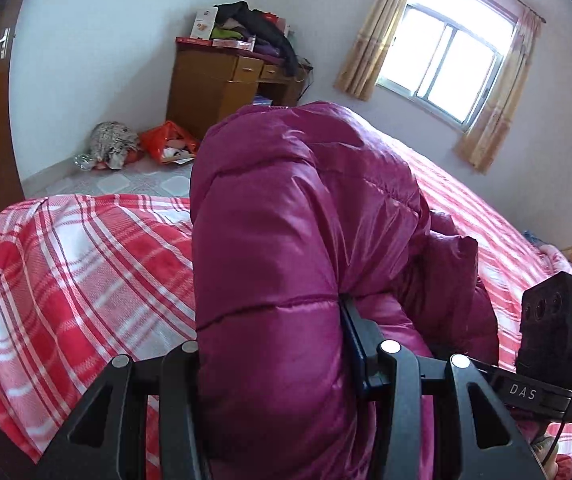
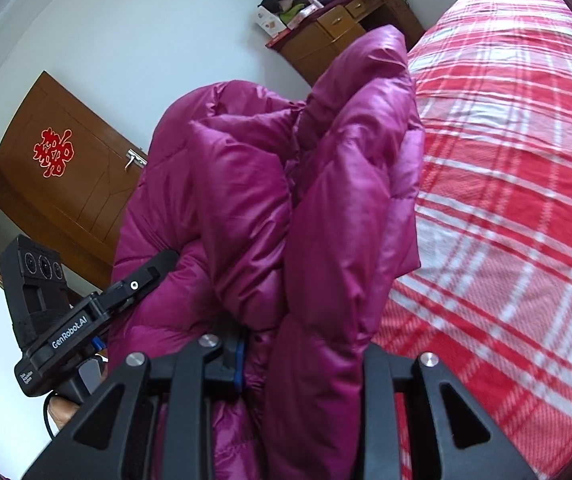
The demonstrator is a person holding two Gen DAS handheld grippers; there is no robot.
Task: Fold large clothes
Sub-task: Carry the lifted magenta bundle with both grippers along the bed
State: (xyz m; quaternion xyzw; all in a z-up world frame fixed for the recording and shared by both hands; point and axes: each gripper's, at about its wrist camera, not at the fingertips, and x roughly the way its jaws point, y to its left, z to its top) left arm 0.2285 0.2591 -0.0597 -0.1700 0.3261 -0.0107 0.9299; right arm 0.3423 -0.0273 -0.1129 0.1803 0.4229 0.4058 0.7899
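A magenta down jacket (image 1: 286, 216) bulges up directly ahead of the left tool (image 1: 274, 356), whose fingers are clamped on a thick quilted fold of it, the padding filling the gap between them. The same jacket (image 2: 270, 184) bunches in front of the right tool (image 2: 301, 344), which likewise pinches a puffy fold. Its lower part trails onto the red-and-white plaid bed (image 1: 74, 272) beneath and to the left of the left tool, and to the right of the right tool. Beyond the jacket stands a wooden desk (image 1: 214, 88) piled with clothes (image 1: 254, 28); left of the right tool is a wooden door (image 2: 70, 184).
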